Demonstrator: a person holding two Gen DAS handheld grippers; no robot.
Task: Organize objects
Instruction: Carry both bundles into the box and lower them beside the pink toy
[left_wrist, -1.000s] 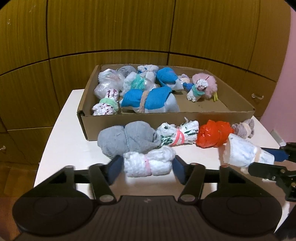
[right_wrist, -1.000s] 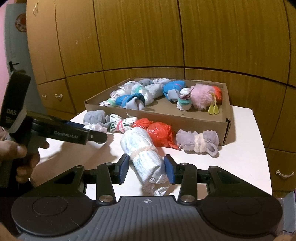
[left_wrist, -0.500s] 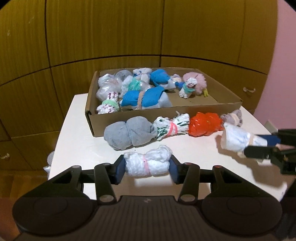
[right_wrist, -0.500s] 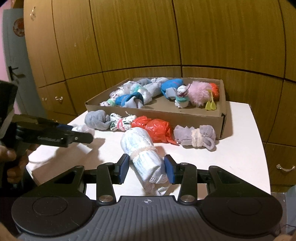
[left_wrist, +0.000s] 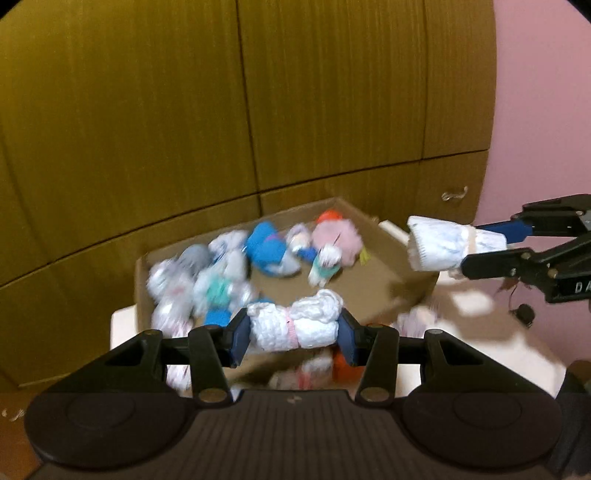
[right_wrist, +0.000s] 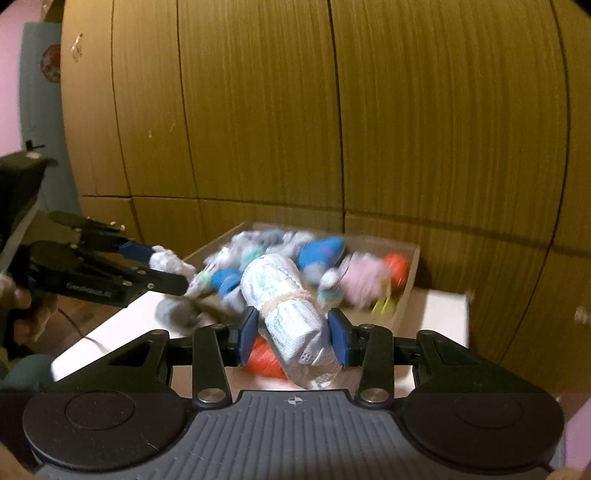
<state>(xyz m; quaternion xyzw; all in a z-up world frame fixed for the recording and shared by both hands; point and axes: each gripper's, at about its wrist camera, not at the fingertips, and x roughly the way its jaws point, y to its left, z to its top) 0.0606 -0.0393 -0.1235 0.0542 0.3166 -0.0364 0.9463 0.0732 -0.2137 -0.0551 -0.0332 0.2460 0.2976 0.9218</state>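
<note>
Both grippers are up in the air over the white table (left_wrist: 517, 347), each with a bundle in its grip; the cardboard box (left_wrist: 373, 288) is the thing to steer by. The left gripper (left_wrist: 293, 332) has its fingers closed in from either side on a white knitted bundle (left_wrist: 295, 325) with a pink band round its middle, lying crosswise between the blue pads (left_wrist: 238, 334); the bundle hangs above the near wall of the box. The right gripper (right_wrist: 293, 334) is pinched on a pale blue-white bundle (right_wrist: 284, 302) tied with a cream band, which points away from the camera toward the box; in the left wrist view that same bundle sits over the box's right-hand corner. Inside the box the contents are blurred, but a blue bundle (left_wrist: 267, 251), a pink fluffy thing (left_wrist: 340, 240) and an orange-red one (right_wrist: 397, 267) at the far right end can be made out; whitish and teal bundles crowd the left end. In front of the box, on the table, lie a red bundle (right_wrist: 264, 358) and a grey one (right_wrist: 177, 314); behind the box stand wooden cupboard doors (left_wrist: 147, 110).
</note>
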